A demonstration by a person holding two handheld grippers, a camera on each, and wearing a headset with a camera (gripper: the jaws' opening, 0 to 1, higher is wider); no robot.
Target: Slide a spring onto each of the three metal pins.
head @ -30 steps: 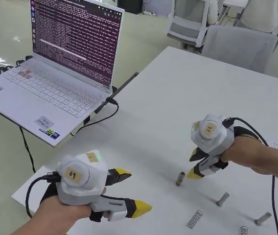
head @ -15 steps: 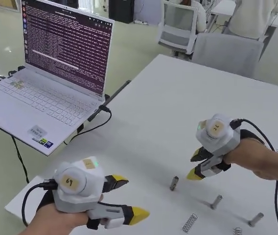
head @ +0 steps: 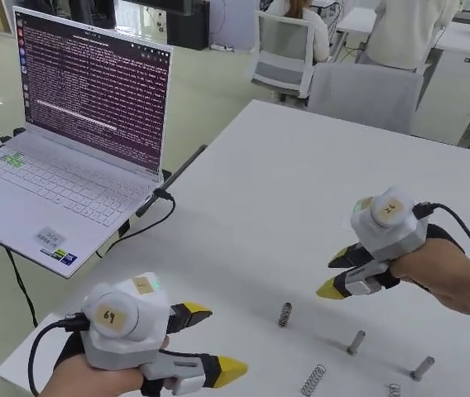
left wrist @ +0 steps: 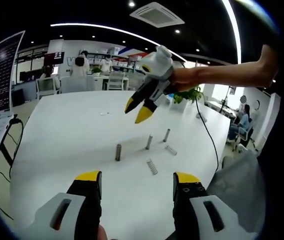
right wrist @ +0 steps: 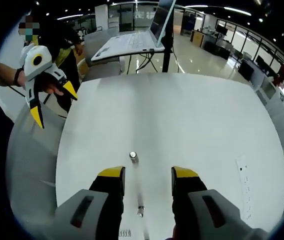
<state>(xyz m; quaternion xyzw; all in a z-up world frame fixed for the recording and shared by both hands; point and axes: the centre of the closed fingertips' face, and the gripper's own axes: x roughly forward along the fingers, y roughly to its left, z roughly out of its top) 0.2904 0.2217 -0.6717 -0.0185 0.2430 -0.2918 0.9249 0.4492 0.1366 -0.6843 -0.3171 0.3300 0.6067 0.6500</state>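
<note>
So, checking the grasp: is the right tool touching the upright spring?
Apart. The left gripper view shows the right tool in the air, with bare table between it and the upright spring.

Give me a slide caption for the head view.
Open left gripper and right gripper poised near pins and loose springs on table.

"69" sticker on left tongs, laptop screen text unreadable

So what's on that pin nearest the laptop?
A spring stands around it, and its coils hide nearly all of the shaft, so the metal underneath cannot be made out. The middle pin and the far pin stand bare.
</note>
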